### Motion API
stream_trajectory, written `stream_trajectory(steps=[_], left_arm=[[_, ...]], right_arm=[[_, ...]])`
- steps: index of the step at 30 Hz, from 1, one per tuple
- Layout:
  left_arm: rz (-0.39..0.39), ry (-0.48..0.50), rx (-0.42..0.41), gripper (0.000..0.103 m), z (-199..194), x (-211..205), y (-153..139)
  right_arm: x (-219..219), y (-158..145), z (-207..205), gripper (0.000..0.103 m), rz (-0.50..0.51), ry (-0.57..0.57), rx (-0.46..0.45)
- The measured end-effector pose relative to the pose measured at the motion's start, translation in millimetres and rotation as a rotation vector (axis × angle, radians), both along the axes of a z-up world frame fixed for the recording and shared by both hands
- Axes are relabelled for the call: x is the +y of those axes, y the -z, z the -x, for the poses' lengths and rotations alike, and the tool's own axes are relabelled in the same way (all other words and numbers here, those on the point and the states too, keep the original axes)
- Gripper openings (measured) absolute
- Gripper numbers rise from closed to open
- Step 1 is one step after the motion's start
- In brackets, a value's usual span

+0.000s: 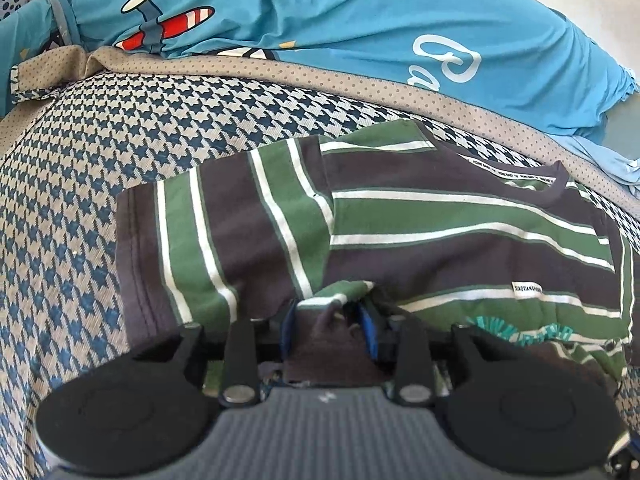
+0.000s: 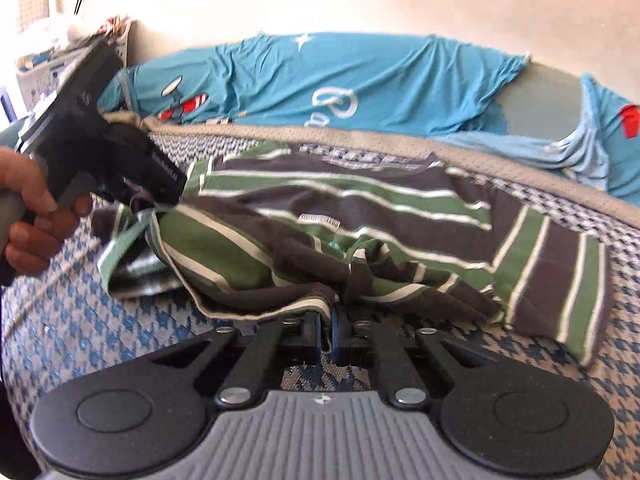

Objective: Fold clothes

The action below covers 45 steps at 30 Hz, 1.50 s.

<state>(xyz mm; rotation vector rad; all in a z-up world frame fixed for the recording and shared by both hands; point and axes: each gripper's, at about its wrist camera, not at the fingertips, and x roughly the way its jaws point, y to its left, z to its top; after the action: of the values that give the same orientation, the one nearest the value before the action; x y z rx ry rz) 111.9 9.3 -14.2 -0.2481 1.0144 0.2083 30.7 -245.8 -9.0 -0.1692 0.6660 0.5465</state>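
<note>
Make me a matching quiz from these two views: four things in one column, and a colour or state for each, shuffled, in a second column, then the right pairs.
Column one:
1. striped shirt
2. blue shirt
3. bed cover
4. right tool

Column two:
A. houndstooth pattern, blue and beige
B. plane print and white lettering, lying behind
C. shut on a hem
D. green, dark and white bands, partly folded

Pairs: 1-D, 2-B, 3-A, 4-C

The left tool also grips the striped shirt.
</note>
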Motion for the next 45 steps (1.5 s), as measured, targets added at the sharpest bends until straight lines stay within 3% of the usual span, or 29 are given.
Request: stream_trajectory(steps=[6, 12, 17, 23, 27, 29, 32, 38, 45], left_arm=[[0.022, 0.051, -0.056, 0.034, 35.3, -0.5, -13.3], [0.04, 0.071, -0.133, 0.05, 73.3, 3.9, -29.9], [0.132, 0.044, -0.125, 0.053, 108.0, 9.2, -26.9], [0.164, 0.052, -0.109, 0.065, 143.2, 0.2, -18.0], [0.202, 0.055, -0.085, 0.066, 160.1, -8.0, -9.0], [0.197, 0.069, -0.072, 0.069, 165.8, -14.7, -4.1], [0.187, 0.088, -0.051, 0.07, 171.8, -24.8, 2.2], [0.183, 0.136, -0.067, 0.073, 179.2, -39.0, 1.9], [0.192, 0.16, -0.074, 0.073, 181.5, -46.0, 1.8]], right_arm=[[-21.6, -29.9, 48.8, 0.006, -0.104, 0.089, -0.059], [-51.0, -45.4, 100.1, 0.006, -0.18, 0.208, -0.085], [-78.5, -54.4, 130.9, 0.006, -0.219, 0.324, -0.105], [-109.2, -58.5, 147.3, 0.006, -0.212, 0.51, -0.138], [-129.7, -61.2, 158.2, 0.006, -0.206, 0.634, -0.16], [-136.7, -57.5, 154.6, 0.007, -0.199, 0.682, -0.125], [-140.1, -48.4, 148.9, 0.008, -0.162, 0.718, -0.048], [-140.1, -47.3, 158.4, 0.022, -0.119, 0.758, -0.077], [-111.2, -38.4, 168.3, 0.028, -0.121, 0.551, -0.034]])
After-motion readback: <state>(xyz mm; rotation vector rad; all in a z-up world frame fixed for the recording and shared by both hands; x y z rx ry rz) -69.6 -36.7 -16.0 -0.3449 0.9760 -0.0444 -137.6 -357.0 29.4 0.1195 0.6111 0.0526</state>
